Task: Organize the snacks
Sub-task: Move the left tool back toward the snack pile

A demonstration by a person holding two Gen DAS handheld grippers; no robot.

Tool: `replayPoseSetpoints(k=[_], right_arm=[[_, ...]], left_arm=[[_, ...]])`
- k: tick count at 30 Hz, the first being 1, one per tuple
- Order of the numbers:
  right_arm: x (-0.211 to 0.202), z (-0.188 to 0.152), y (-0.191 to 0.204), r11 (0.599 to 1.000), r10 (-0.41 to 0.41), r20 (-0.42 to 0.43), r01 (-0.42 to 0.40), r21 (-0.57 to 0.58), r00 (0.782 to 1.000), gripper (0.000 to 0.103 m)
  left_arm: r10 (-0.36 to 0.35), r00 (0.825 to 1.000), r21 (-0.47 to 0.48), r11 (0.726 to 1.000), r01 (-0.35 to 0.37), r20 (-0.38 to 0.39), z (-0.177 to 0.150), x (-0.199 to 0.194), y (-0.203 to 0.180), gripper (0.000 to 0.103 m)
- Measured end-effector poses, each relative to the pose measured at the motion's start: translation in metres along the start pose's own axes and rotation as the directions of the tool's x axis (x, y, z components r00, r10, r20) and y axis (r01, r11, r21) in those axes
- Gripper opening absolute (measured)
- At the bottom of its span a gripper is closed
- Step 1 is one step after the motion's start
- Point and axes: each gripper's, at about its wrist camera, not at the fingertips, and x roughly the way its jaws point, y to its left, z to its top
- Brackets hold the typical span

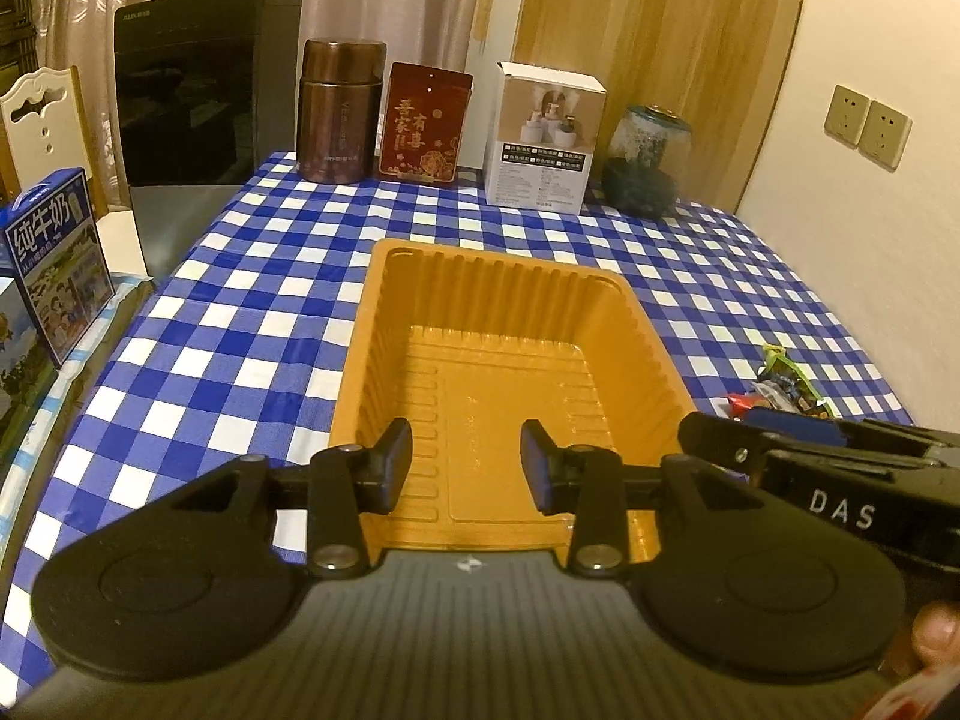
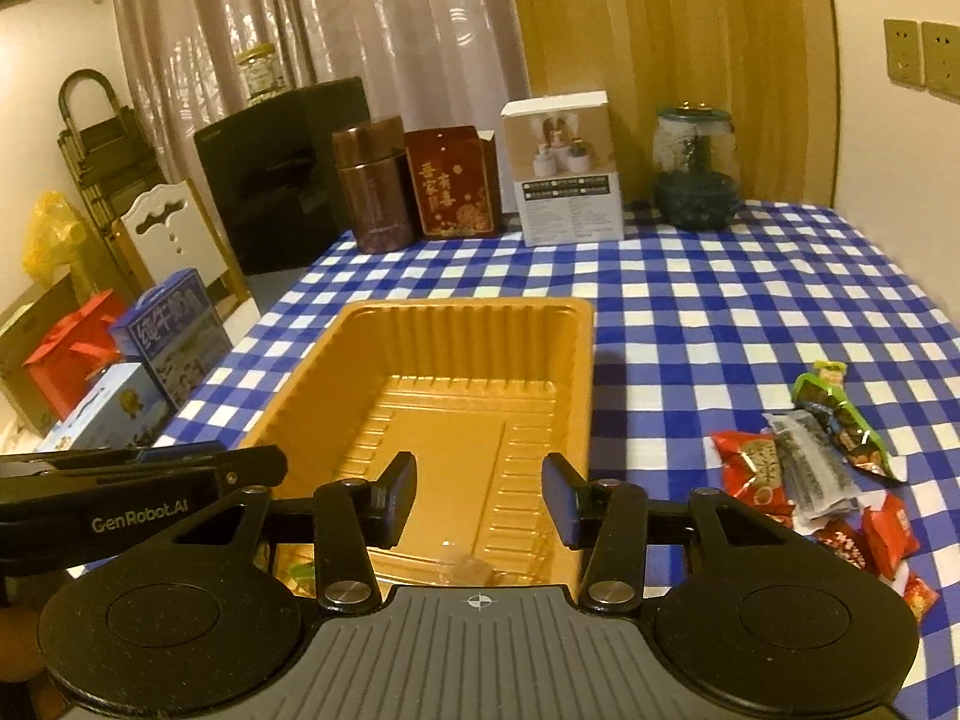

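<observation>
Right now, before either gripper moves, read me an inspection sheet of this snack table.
Surface: blue-and-white checked tablecloth, flat.
Job's things: orange plastic tray mid-table, with a small clear wrapped piece and something green at its near end; snack packets piled loose on the cloth to its right.
Clutter: brown canister, red tin, white product box, glass jar along the far edge.
Grippers: left gripper and right gripper both open over the tray's near end, nothing between the jaws.
Cables: nothing seen.
Surroundings: curtain, wooden panel, wall sockets, milk carton boxes left of the table.
</observation>
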Motion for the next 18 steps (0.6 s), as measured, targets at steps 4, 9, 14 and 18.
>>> replayPoseSetpoints(k=[4, 9, 14, 18], right_arm=[[-0.005, 0.001, -0.004, 1.000, -0.018, 0.018, 0.018, 0.000, 1.000, 0.047], [-0.013, 0.000, -0.015, 0.998, -0.058, 0.046, 0.057, 0.010, 0.997, 0.047], [-0.021, 0.000, -0.028, 0.994, -0.104, 0.065, 0.102, 0.032, 0.992, 0.047], [-0.028, -0.001, -0.040, 0.990, -0.137, 0.080, 0.133, 0.054, 0.987, 0.047]], left_arm=[[0.004, 1.000, 0.001, 1.000, -0.004, 0.002, -0.001, -0.002, -0.002, 0.036], [-0.003, 1.000, 0.016, 1.000, 0.002, 0.007, -0.001, -0.004, -0.010, 0.036], [-0.023, 1.000, 0.037, 0.999, 0.022, 0.011, -0.002, -0.006, -0.024, 0.038], [-0.038, 0.999, 0.049, 0.998, 0.037, 0.014, -0.003, -0.007, -0.037, 0.042]])
